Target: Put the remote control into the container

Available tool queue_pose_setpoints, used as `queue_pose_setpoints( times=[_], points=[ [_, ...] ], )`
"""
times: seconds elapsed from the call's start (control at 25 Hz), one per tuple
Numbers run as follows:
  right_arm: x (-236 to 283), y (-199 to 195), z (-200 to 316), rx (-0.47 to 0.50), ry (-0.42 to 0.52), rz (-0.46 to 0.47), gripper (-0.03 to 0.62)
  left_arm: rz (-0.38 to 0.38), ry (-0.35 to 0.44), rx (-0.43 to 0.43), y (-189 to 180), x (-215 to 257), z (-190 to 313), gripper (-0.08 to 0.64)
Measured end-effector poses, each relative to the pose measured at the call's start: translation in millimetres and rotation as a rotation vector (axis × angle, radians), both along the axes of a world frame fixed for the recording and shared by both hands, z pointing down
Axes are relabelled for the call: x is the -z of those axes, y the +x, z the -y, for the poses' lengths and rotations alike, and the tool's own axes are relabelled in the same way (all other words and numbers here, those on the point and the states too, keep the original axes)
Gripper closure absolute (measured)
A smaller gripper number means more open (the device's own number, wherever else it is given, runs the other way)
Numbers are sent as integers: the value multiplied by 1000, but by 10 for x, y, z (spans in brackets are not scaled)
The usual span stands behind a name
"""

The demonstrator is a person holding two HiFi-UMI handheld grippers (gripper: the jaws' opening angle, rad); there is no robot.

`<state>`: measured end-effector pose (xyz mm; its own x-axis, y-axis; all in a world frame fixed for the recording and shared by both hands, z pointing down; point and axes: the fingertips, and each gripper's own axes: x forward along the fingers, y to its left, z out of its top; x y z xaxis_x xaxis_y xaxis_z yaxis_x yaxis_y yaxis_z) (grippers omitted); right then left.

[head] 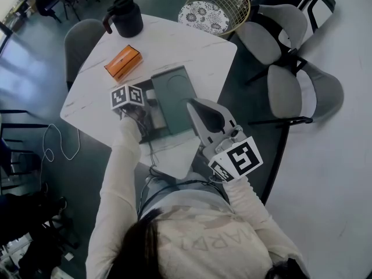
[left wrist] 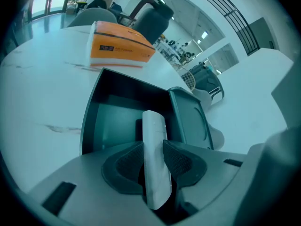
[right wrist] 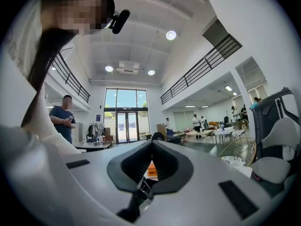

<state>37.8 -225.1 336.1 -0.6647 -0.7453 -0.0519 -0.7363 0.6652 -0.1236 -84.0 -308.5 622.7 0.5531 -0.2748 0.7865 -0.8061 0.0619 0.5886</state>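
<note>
Closed on the remote control [left wrist: 155, 166] across its narrow sides, near mid-length, in the left gripper [left wrist: 154, 146]: pads against both edges, far end jutting over the open container [left wrist: 92, 121]. Shut and empty at the right gripper [right wrist: 151, 147], raised at the near right. Just right of the container, its lid [left wrist: 190, 121], flat on the table [left wrist: 42, 98]. Likely light, stiff, slick plastic: best pinched across the width, mid-body, gently, buttons spared.

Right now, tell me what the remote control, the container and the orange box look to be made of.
The remote control looks like pale matt plastic: a smooth, rounded shell. The container is probably dark hard plastic, with a dull sheen and thin moulded walls. The orange box looks like printed cardboard, with crisp folded edges.
</note>
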Motion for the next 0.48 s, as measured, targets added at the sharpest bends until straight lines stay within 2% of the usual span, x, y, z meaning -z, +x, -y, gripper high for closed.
queue_pose_setpoints(
  times=[0.48],
  points=[
    [19,-6,-31,-1,5,1,577,57,-11,-47,-7,8,-24,448]
  ],
)
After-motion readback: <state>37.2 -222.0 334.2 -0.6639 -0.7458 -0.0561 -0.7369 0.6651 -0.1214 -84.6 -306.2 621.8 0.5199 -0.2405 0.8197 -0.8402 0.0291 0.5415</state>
